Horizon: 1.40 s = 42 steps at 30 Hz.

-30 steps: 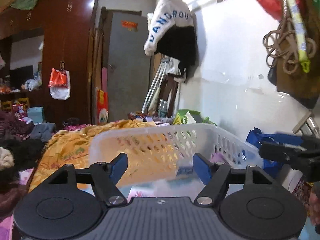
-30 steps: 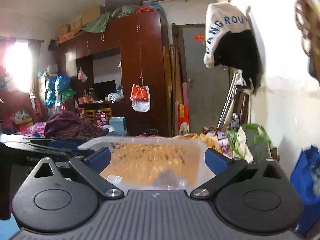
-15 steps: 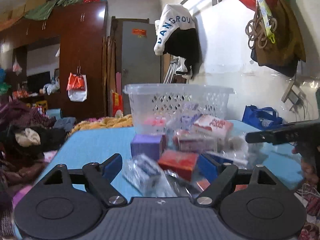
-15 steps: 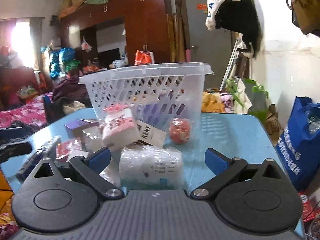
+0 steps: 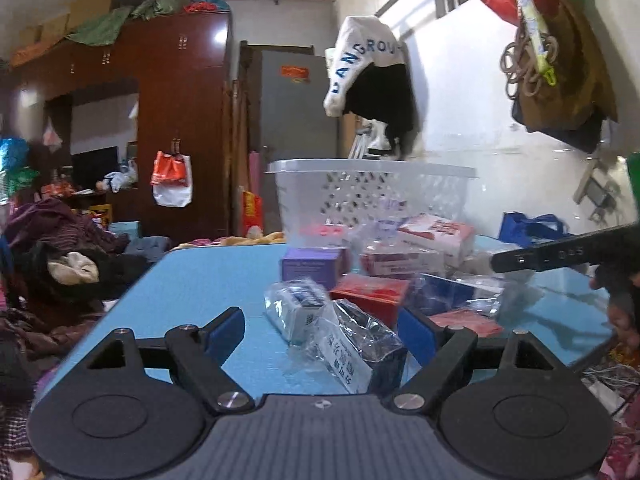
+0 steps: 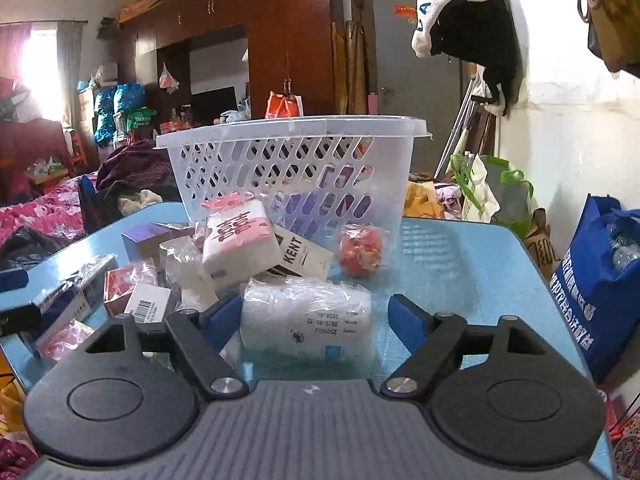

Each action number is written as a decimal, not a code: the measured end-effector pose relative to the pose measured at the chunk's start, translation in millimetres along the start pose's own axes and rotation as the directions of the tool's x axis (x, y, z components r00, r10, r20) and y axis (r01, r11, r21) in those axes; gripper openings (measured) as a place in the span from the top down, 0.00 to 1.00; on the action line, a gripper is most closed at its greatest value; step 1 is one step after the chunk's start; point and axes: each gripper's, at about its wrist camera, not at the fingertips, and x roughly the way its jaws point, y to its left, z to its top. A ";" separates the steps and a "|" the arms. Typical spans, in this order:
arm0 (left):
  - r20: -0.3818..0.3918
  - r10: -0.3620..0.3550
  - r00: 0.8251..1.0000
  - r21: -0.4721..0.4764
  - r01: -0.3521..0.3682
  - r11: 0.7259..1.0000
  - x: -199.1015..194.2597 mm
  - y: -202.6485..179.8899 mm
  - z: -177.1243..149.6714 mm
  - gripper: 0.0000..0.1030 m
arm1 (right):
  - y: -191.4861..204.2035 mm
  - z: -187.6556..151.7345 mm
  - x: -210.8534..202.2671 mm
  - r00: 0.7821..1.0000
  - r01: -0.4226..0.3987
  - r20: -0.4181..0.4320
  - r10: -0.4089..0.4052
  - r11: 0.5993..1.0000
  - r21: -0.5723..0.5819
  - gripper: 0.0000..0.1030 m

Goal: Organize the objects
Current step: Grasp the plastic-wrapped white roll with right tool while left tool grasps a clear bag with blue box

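On the blue worktop (image 6: 460, 264) a white slotted basket (image 6: 296, 168) is standing upright at the far side, with a heap of small packets spreading out in front of it. Nearest the right gripper (image 6: 316, 320), a white plastic-wrapped roll (image 6: 308, 320) is lying on its side between the widely parted blue fingers (image 6: 408, 322), which are not gripping it; whether the left-hand pad is touching the wrap I cannot tell. Behind the roll, a pink-and-white tissue pack (image 6: 238, 242) is leaning on a card printed KENT (image 6: 302, 256), and a red ball in clear wrap (image 6: 362, 250) is sitting just in front of the basket wall.

From the left wrist view, the left gripper (image 5: 320, 330) is hanging low over the near edge of the worktop, its fingers (image 5: 224, 330) spread wide and holding nothing. A clear-wrapped box with a white label (image 5: 352, 352) is lying between them, tilted, with a clear packet (image 5: 296, 304) just behind it. Further back, a red box (image 5: 370, 292) and a purple box (image 5: 310, 266) are resting side by side near the basket. At the right edge of that view, the black body of the other gripper is reaching in over the pile.
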 end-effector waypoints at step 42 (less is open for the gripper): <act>0.086 -0.008 0.996 0.039 0.005 0.999 -0.1 -12.7 -11.8 0.62 | -1.7 -1.6 -15.1 0.992 -0.006 0.125 0.004 1.000 0.010 0.28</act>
